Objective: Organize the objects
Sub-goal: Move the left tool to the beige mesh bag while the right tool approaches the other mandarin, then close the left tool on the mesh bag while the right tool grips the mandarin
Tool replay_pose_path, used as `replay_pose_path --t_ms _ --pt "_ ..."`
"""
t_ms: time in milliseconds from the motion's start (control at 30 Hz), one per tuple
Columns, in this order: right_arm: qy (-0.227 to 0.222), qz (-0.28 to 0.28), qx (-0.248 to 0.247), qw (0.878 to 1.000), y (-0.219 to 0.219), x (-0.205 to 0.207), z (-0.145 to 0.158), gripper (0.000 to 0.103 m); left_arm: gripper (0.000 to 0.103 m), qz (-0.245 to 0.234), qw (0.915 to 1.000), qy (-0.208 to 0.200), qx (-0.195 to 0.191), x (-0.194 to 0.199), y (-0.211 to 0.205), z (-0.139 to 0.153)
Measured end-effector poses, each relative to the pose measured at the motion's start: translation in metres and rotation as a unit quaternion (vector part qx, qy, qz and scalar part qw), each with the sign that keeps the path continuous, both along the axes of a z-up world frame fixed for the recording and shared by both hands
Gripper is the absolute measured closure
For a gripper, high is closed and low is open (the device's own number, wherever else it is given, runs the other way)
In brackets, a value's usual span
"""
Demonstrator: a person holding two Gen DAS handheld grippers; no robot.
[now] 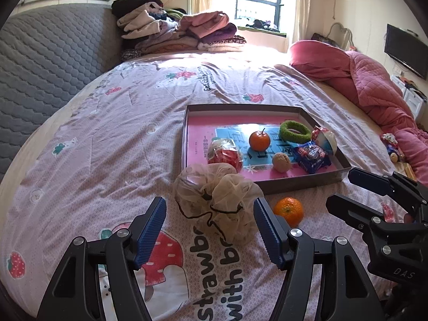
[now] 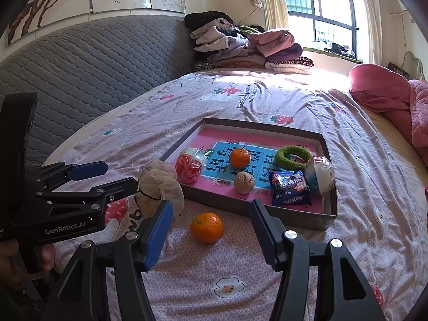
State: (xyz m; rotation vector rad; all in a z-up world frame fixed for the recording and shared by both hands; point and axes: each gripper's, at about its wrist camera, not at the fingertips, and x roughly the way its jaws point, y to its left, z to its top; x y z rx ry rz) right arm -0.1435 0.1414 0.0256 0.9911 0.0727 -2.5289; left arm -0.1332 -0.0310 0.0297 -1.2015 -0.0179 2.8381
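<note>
The shallow box (image 2: 330, 215), lying mid-frame on the strawberry-print bedsheet (image 1: 107, 139), already holds an orange, a green ring, a blue snack packet and a few other bits, so I judge the two loose things in front of it are what's left to put away. The mesh pouch (image 1: 216, 200) sits lower centre in the left wrist view, just off the box's near corner; it looks feather-light, soft and floppy, likely to crush and sag, so I'd pinch it at the gathered neck where the dark cord ties it. The mandarin (image 2: 207, 227) lies lower centre in the right wrist view, firm, round and prone to roll; I'd take it across its middle. My left gripper (image 1: 210, 230) stands wide open with the pouch just beyond its fingertips, holding nothing. My right gripper (image 2: 211, 230) is also well open and empty, the mandarin between its fingertips, untouched. What's inside the pouch I can't make out.
</note>
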Motion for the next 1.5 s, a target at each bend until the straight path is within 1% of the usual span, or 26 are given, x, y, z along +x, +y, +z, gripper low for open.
replay_pose_path --t_ms 300,600,967,1200,1333,1500 --pt "-0.017 0.009 0.015 1.000 -0.009 -0.001 -0.018 0.044 0.034 0.003 0.9997 -0.023 -0.005 -0.001 -0.003 -0.023" --pt "-0.025 0.013 0.030 0.999 -0.016 -0.002 -0.034 0.043 0.034 0.007 0.9991 -0.039 -0.012 -0.005 -0.004 -0.039" --pt "-0.032 0.002 0.031 0.999 -0.015 -0.010 -0.050 0.043 0.034 0.014 0.9990 -0.043 -0.004 -0.018 -0.008 -0.048" --pt "-0.037 -0.006 0.035 0.999 -0.014 -0.021 -0.061 0.043 0.034 0.021 0.9986 -0.049 0.003 -0.034 -0.011 -0.057" --pt "-0.042 -0.001 0.033 0.999 -0.017 -0.025 -0.067 0.043 0.034 0.022 0.9986 -0.049 0.002 -0.042 -0.011 -0.062" --pt "-0.036 0.008 0.048 0.998 -0.027 -0.027 -0.072 0.044 0.034 0.021 0.9983 -0.052 0.017 -0.050 -0.014 -0.068"
